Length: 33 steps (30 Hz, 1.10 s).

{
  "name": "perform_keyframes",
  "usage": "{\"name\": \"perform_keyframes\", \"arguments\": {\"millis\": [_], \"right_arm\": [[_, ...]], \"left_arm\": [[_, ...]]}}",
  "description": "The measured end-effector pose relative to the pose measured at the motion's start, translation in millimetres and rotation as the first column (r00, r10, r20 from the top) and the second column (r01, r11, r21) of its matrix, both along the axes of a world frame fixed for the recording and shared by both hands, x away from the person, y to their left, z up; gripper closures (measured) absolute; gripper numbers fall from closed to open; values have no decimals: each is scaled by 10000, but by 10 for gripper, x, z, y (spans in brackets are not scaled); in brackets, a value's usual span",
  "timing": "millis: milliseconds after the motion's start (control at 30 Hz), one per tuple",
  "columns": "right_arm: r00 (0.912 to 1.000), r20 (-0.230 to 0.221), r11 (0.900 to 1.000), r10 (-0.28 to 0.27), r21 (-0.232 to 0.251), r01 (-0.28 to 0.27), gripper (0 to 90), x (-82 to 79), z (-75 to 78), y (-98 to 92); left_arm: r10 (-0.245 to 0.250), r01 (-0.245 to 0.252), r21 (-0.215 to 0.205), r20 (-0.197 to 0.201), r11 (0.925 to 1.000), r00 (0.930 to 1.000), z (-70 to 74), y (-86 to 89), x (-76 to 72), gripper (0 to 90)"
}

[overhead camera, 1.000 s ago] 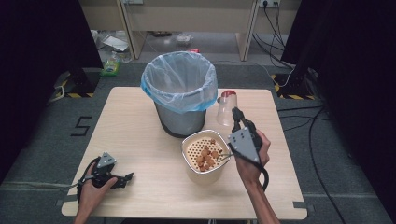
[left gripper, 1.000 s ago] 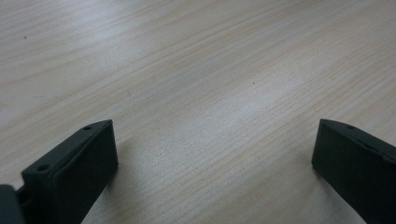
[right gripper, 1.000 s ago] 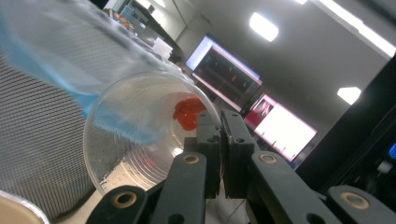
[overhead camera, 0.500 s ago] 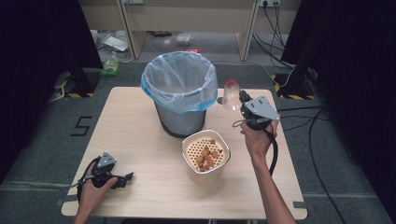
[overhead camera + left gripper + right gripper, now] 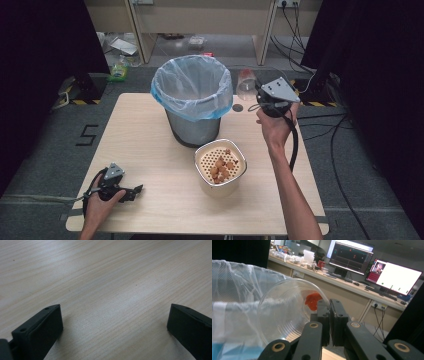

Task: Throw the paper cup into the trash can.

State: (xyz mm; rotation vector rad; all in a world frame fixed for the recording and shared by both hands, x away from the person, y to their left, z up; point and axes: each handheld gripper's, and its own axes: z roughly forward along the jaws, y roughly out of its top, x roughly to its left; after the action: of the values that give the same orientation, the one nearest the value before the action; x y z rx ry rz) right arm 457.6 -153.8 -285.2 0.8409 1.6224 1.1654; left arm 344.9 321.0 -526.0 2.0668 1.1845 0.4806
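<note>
My right gripper (image 5: 256, 93) (image 5: 329, 315) is shut on the rim of a clear plastic cup (image 5: 245, 83) (image 5: 287, 312). It holds the cup in the air, tipped on its side, just right of the bin's rim. Something red (image 5: 312, 300) sits at the cup's bottom. The grey bin (image 5: 193, 120) with its pale blue liner (image 5: 234, 302) stands at the back middle of the table. In front of it is a white bowl (image 5: 239, 176) with a perforated insert holding brown pieces (image 5: 220, 167). My left gripper (image 5: 133, 191) (image 5: 115, 322) rests open on the wood at the near left.
A small dark round spot (image 5: 237, 107) lies on the tabletop (image 5: 140, 135) under the lifted cup. The table's right edge is close to my right forearm (image 5: 287, 175). Desks with monitors (image 5: 397, 277) and cables stand beyond the table.
My right gripper lifted the cup off the table beside the bowl, up and toward the far side by the bin's rim, tipping it over. The left gripper stayed put.
</note>
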Motion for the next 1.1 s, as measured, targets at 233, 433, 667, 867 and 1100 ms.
{"name": "perform_keyframes", "arguments": {"millis": [233,433,667,867,1100], "right_arm": [[9987,378,9987,340,-386,-325,873,122,328,313],[9959,319,9926,851,-895,-820,872,231,423,679],[9888,-483,9796,1415,-1368,-1469,870,403,309,1090],[9817,-1110,9708,1550,-1668,-1721,865,558,196,1268],[9766,-1617,9713,1415,-1681,-1685,789,685,154,1360]], "left_arm": [[3,-3,-8,16,10000,10000,-1,0,0,0],[2,-2,-5,6,10000,10000,-1,0,0,0],[-1,1,-1,8,10000,10000,-1,0,0,0],[2,-2,-2,7,10000,10000,-1,-1,0,0],[1,-1,-1,7,10000,10000,-1,-1,0,0]]}}
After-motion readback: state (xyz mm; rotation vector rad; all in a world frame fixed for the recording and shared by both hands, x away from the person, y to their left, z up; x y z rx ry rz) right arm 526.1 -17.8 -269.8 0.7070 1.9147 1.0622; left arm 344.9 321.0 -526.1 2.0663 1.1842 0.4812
